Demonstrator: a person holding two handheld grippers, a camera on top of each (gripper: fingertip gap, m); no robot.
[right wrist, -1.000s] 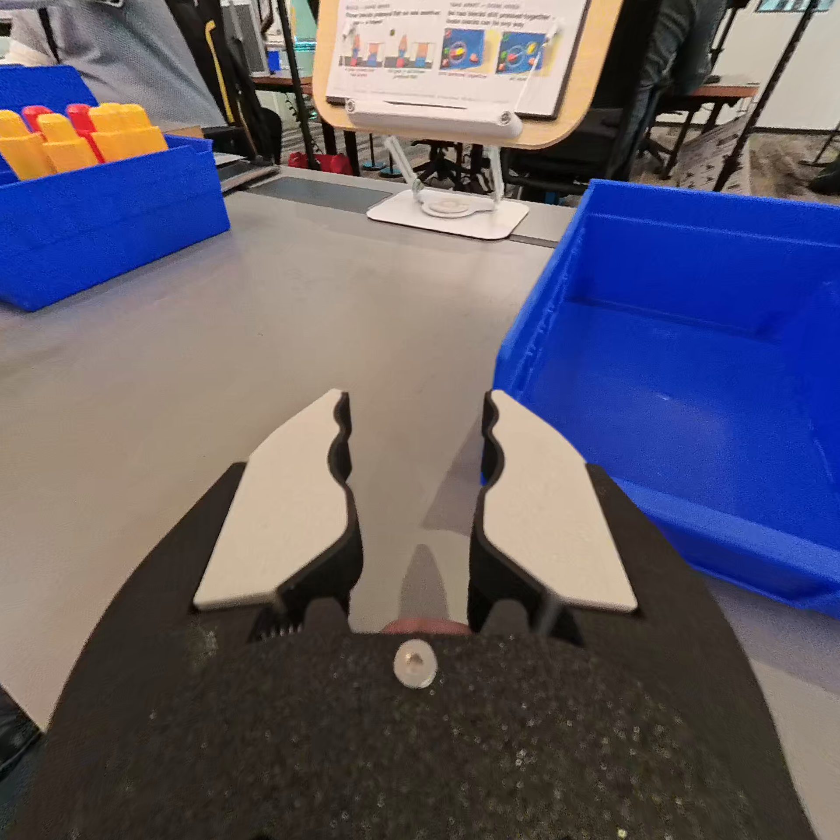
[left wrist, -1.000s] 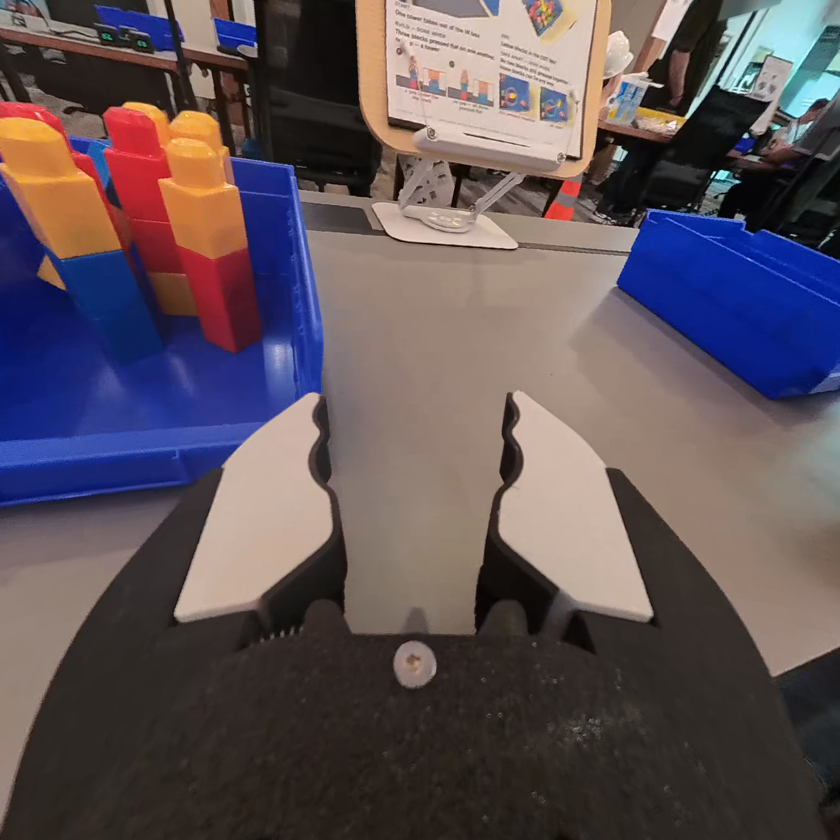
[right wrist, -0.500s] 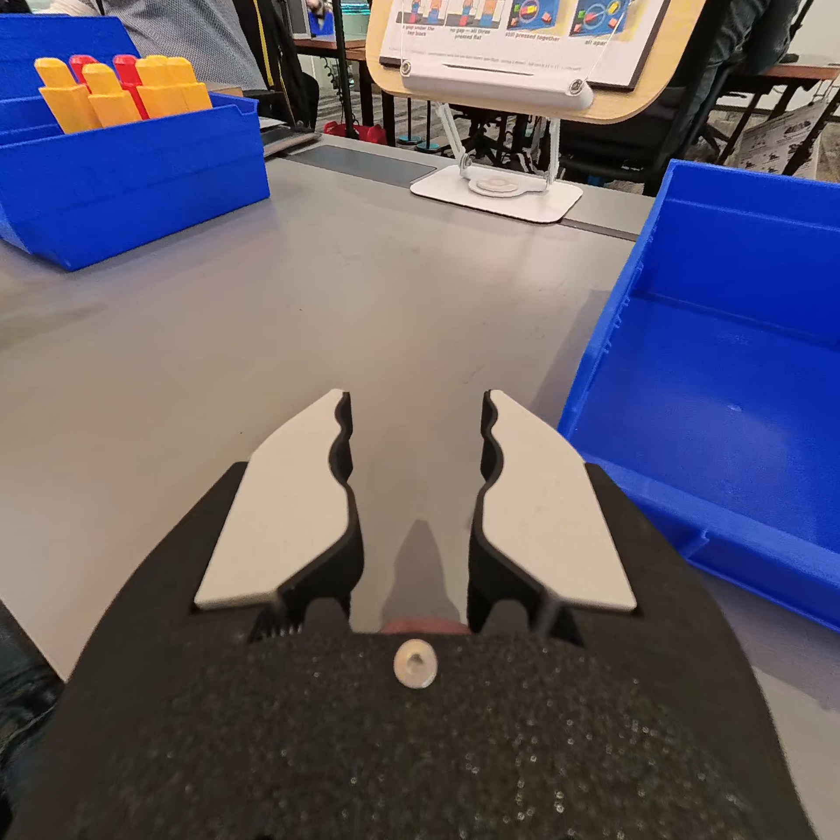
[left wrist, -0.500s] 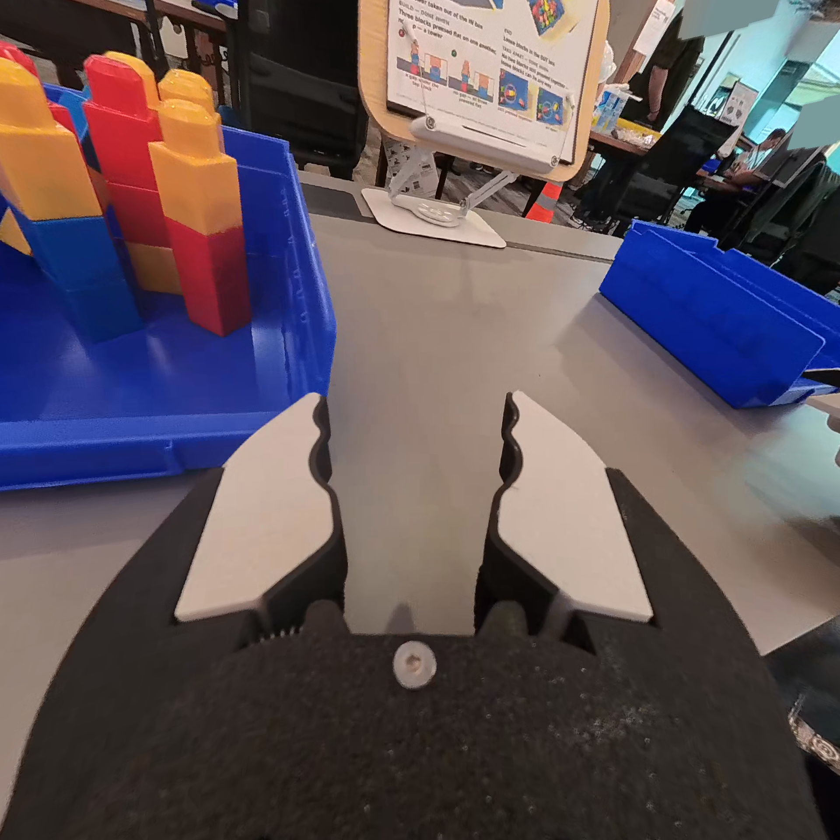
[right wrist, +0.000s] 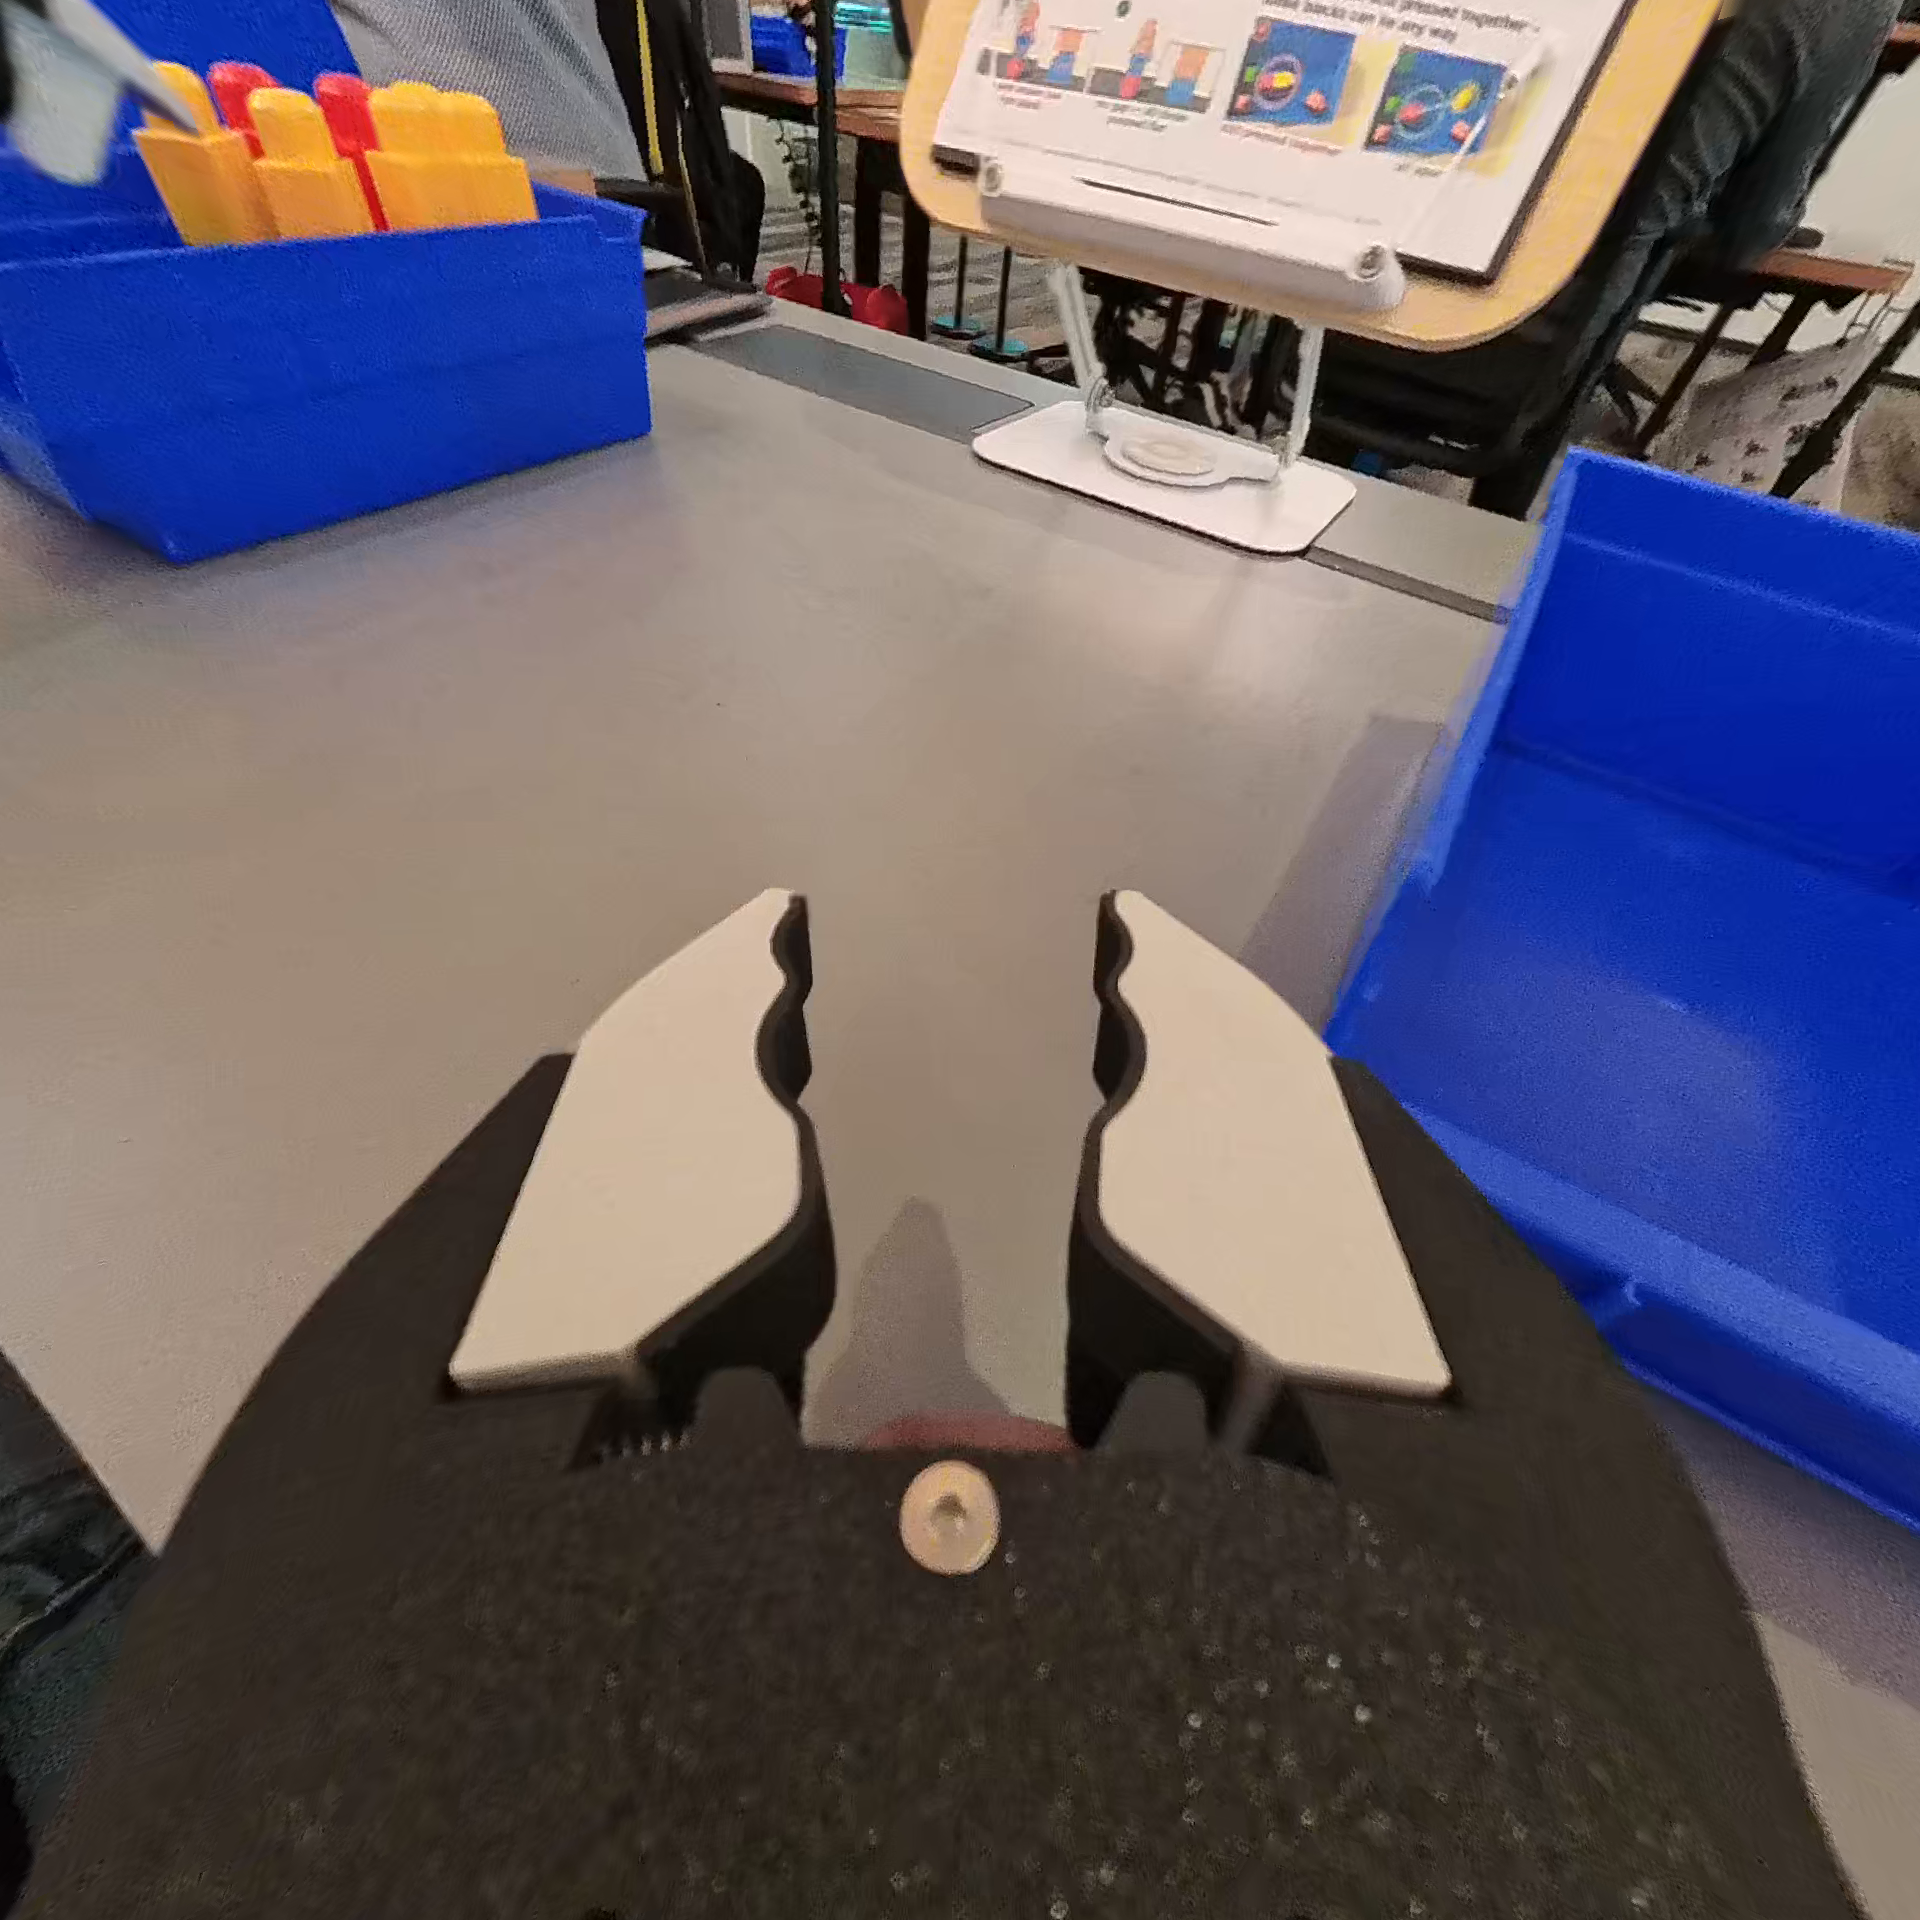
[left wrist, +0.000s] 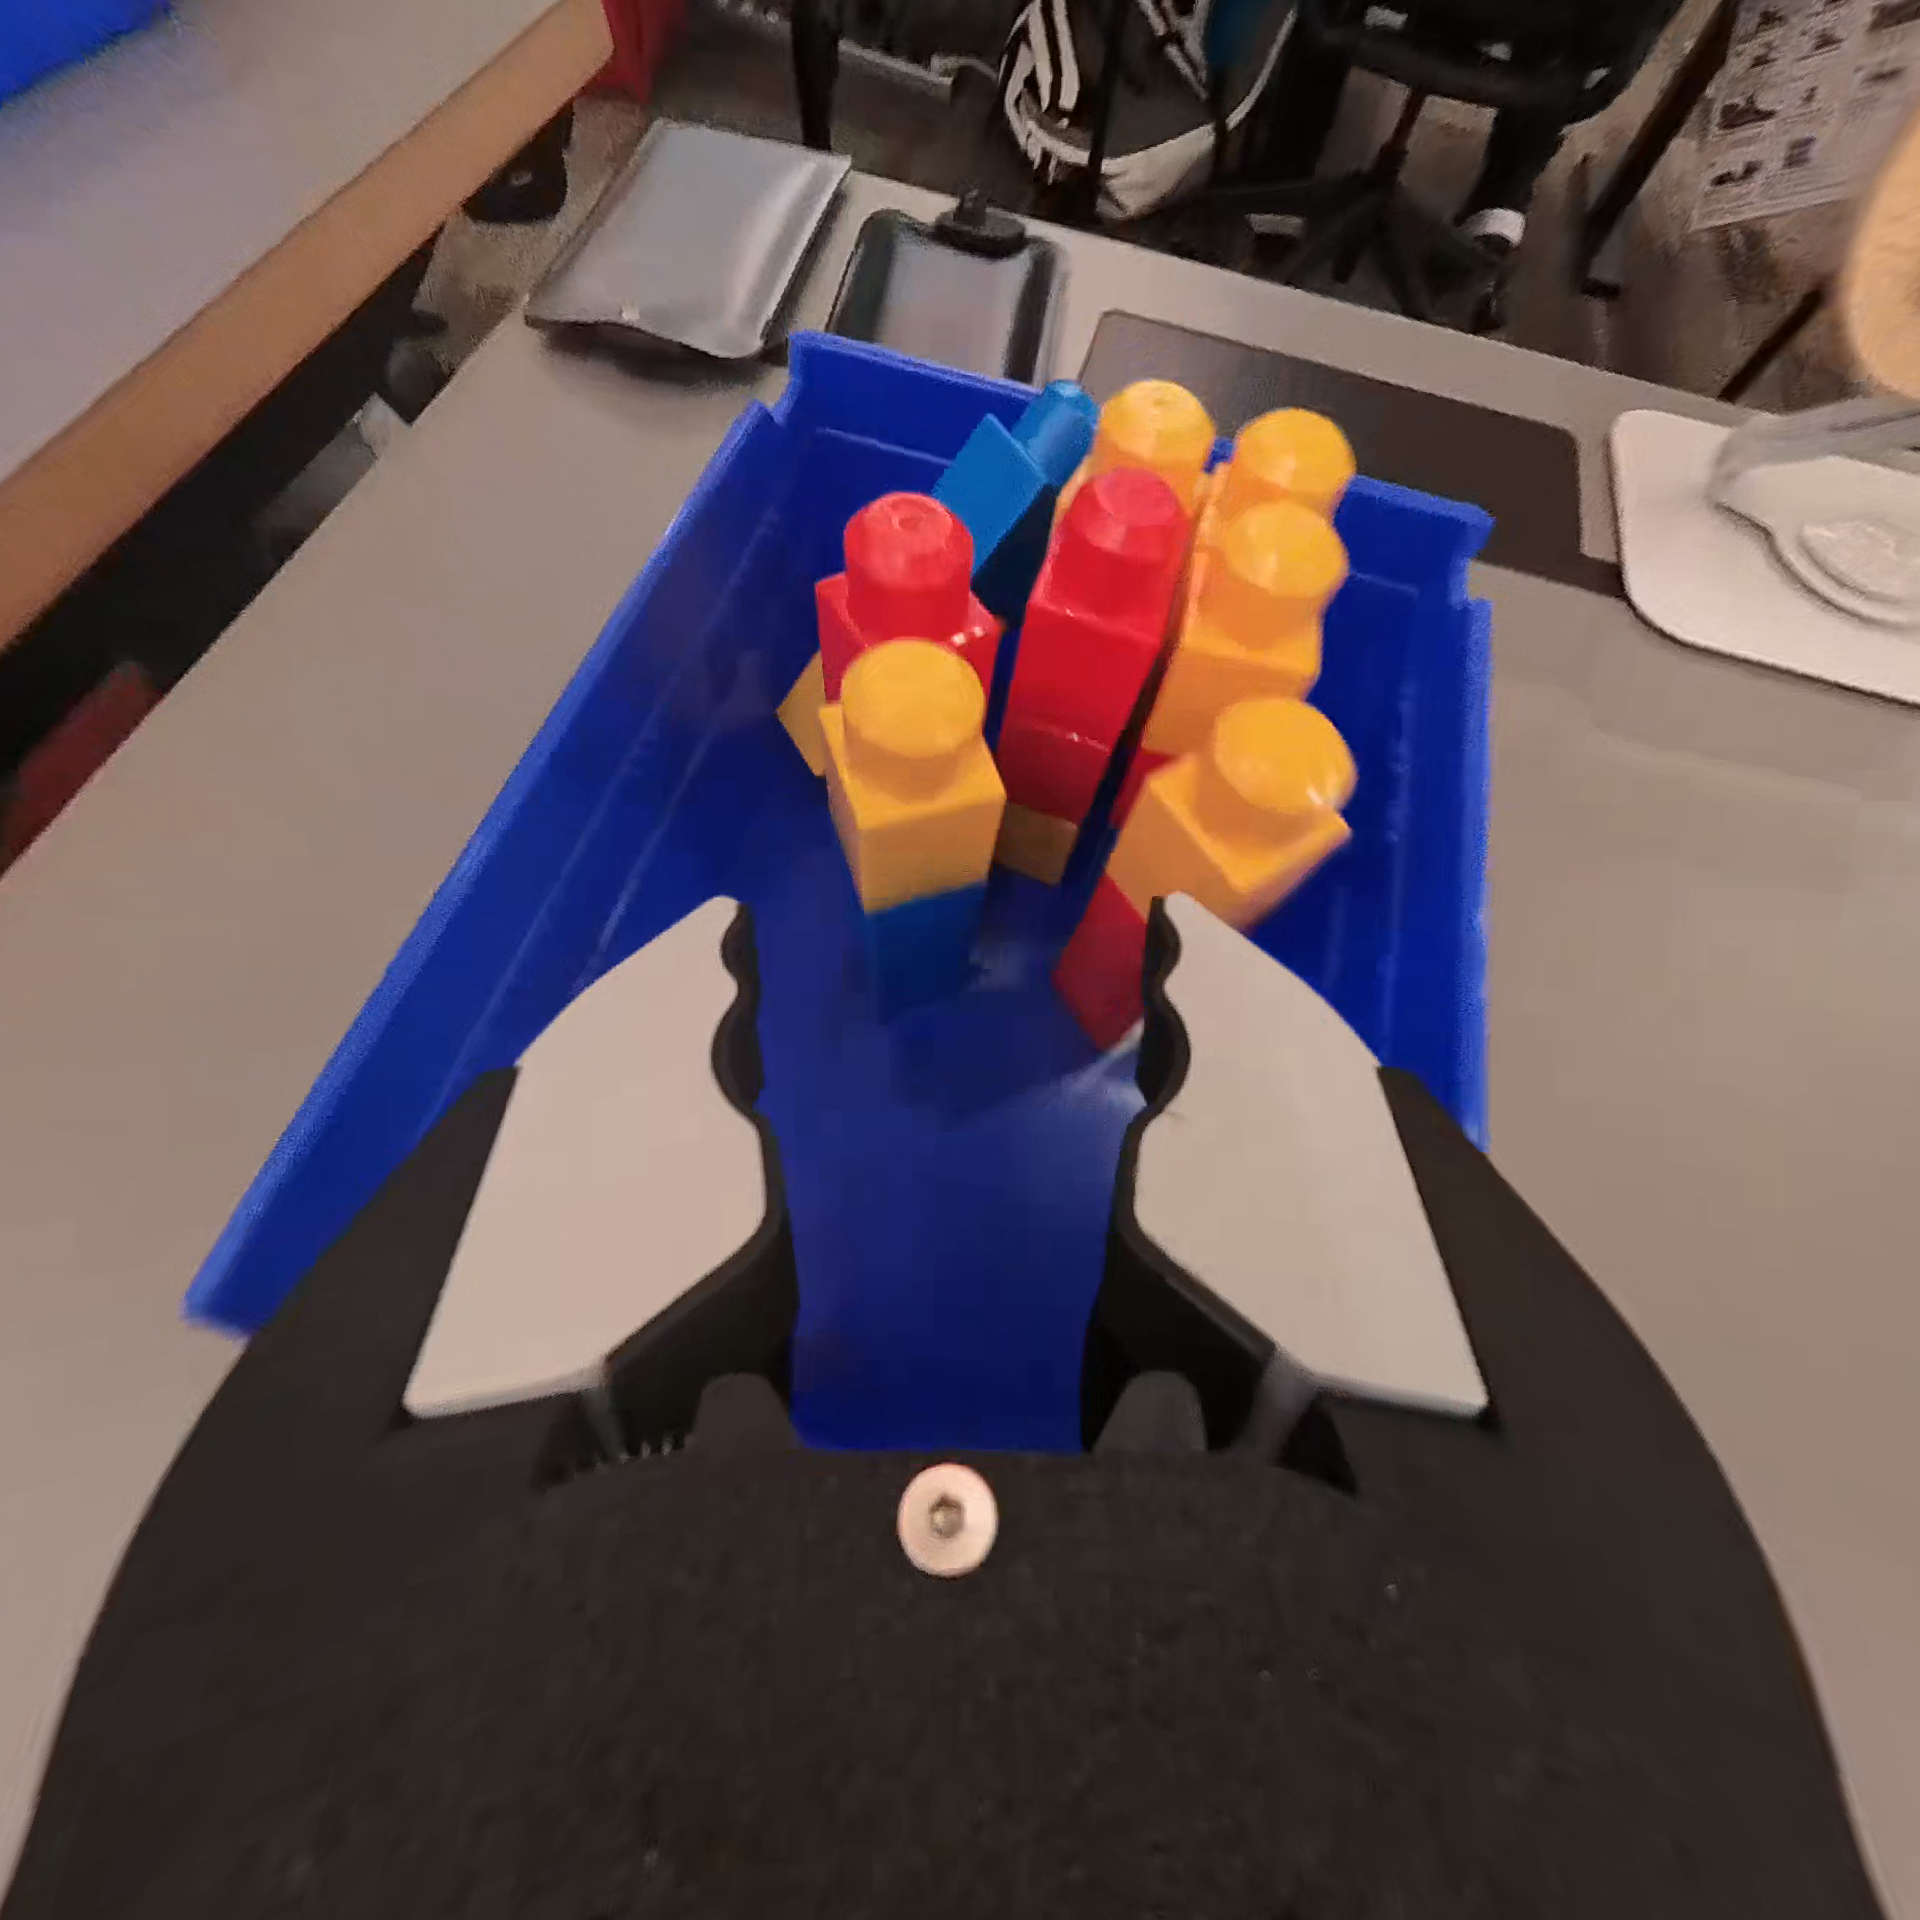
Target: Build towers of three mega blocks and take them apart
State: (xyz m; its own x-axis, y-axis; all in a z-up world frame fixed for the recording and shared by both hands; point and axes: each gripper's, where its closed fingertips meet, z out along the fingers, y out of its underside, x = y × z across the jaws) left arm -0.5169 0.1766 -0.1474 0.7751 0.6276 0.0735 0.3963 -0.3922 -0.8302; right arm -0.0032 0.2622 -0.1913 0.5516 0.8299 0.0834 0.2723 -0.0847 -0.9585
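Several towers of red, yellow and blue mega blocks point(left wrist: 1091, 675) stand close together in a blue bin point(left wrist: 582, 862). My left gripper point(left wrist: 945, 925) is open and empty, above the bin's near end and looking down on the towers. The nearest are a yellow-topped tower on blue point(left wrist: 914, 800) and a tilted yellow-topped tower on red point(left wrist: 1236, 800). In the right wrist view the same bin point(right wrist: 343, 374) with its towers point(right wrist: 343, 166) stands at the far left. My right gripper point(right wrist: 951, 914) is open and empty over the grey table point(right wrist: 623, 790).
An empty blue bin point(right wrist: 1683, 1039) sits just right of my right gripper. A board with a picture sheet point(right wrist: 1247, 135) stands on a white stand point(right wrist: 1174, 468) at the table's back edge. The tip of the other gripper point(right wrist: 62, 94) shows at the top left. Chairs and people's legs lie beyond. Tip to tip, the grippers are about 50 cm apart.
My left gripper has swung left and up over the bin of towers and now looks down on them. My right gripper has drifted slightly left; both stay open.
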